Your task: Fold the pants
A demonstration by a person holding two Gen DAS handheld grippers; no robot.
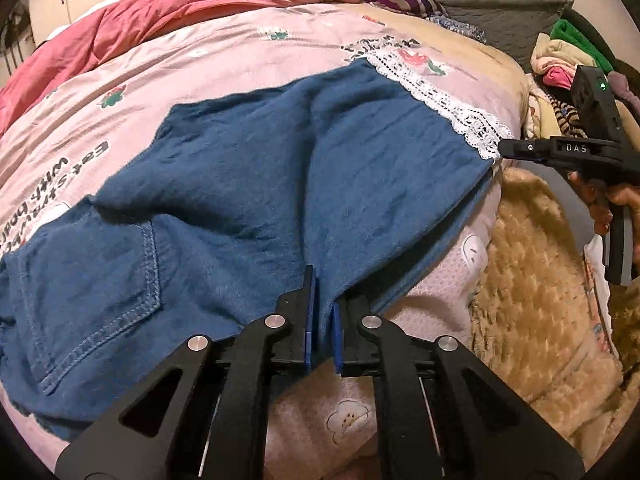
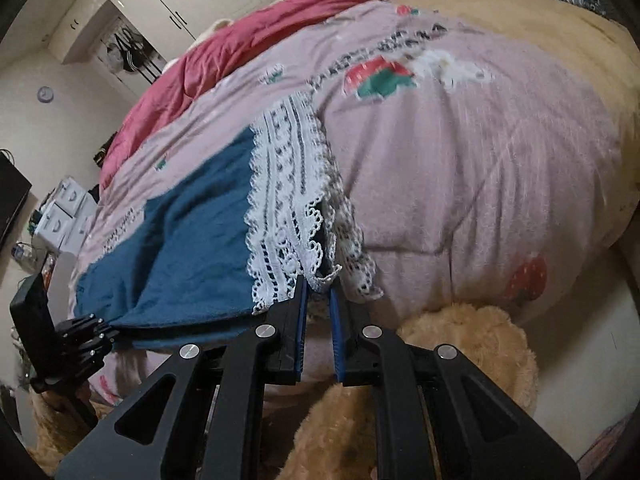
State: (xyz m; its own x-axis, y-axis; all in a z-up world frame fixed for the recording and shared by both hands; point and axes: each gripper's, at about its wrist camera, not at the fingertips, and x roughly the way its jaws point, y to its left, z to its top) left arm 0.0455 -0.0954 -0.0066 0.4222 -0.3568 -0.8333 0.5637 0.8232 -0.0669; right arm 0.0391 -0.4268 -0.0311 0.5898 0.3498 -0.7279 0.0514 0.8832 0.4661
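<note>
Your left gripper [image 1: 322,292] pinches the pants [image 1: 248,168] edge; your right gripper [image 2: 318,292] clamps the lace hem [image 2: 288,200] on the bed [image 2: 480,152]; lace could slip free if tugged.

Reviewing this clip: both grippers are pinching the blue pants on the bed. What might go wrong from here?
1. The right gripper grips only the thin white lace hem; a pull may stretch the lace or let it slip free.
2. The left gripper pinches just the near edge of the blue pants, so the layers may separate and fold unevenly.
3. That edge overhangs the pink quilt and may drag or slide off the bed.
</note>
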